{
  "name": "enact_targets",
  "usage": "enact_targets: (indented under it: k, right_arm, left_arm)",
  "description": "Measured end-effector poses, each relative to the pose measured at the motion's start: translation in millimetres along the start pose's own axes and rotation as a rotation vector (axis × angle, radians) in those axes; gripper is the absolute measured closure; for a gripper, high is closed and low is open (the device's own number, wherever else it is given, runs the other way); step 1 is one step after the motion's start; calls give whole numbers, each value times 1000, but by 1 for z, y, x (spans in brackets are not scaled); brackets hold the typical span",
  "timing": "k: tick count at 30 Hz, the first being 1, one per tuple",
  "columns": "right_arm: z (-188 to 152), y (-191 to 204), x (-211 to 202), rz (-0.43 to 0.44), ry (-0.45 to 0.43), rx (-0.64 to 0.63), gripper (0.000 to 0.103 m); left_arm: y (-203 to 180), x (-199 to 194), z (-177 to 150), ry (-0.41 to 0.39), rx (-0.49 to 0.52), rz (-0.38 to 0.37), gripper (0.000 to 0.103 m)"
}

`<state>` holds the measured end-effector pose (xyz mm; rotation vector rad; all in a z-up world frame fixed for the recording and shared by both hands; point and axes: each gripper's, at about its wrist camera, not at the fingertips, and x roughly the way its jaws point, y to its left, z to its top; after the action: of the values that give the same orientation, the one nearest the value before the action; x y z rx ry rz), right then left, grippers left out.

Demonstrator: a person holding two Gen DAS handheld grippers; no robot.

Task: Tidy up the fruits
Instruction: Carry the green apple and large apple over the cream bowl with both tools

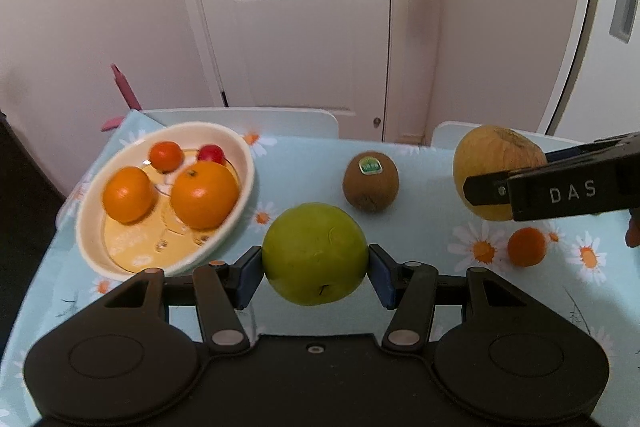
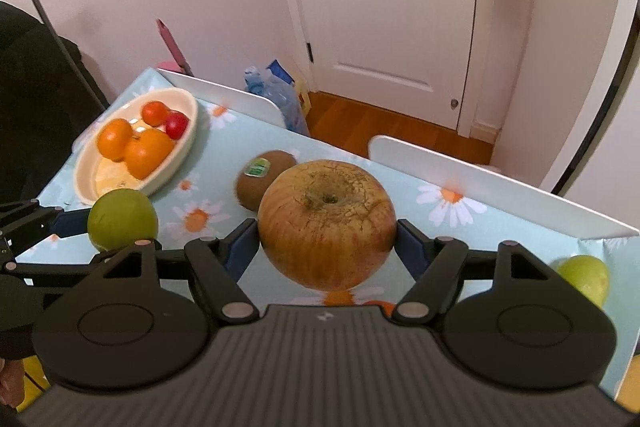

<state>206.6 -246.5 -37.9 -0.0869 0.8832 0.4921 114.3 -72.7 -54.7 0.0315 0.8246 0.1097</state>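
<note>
My left gripper (image 1: 315,269) is shut on a green apple (image 1: 315,247), held just above the daisy-print tablecloth (image 1: 420,227). My right gripper (image 2: 327,247) is shut on a large yellow-red apple (image 2: 327,219), also lifted off the cloth. In the left wrist view that apple (image 1: 492,155) hangs at the right behind a right gripper finger (image 1: 560,191). A cream oval bowl (image 1: 246,163) at the left holds two oranges (image 1: 204,195), a small tangerine (image 1: 166,155) and a red fruit (image 1: 211,153). A kiwi (image 1: 371,181) with a sticker and a small orange (image 1: 526,246) lie on the cloth.
Another green fruit (image 2: 584,281) lies at the table's right edge, with something yellow (image 2: 632,383) in the corner. Two white chair backs (image 2: 224,95) (image 2: 480,183) stand along the far edge. Plastic bottles (image 2: 280,99) sit on the floor before a white door (image 2: 392,27).
</note>
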Motion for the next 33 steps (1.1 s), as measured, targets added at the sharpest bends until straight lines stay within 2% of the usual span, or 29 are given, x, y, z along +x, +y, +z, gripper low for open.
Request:
enact_targets:
  k: [8,17,24,33]
  right_arm:
    - [8,44,-33,18,-22,-16,15]
    - [16,106,-43,-7,-42,27,15]
    - [26,154,-27,-38,-44,77,15]
    - [38,204,12,-72,-34,119,15]
  left_arm:
    - [33,-40,3,-50,-10,26,43]
    - [96,-54,3,-63,16,9,43]
    - [149,-43,10,-66,41,-20,43]
    - [206,-6,26,-57,76,-58,43]
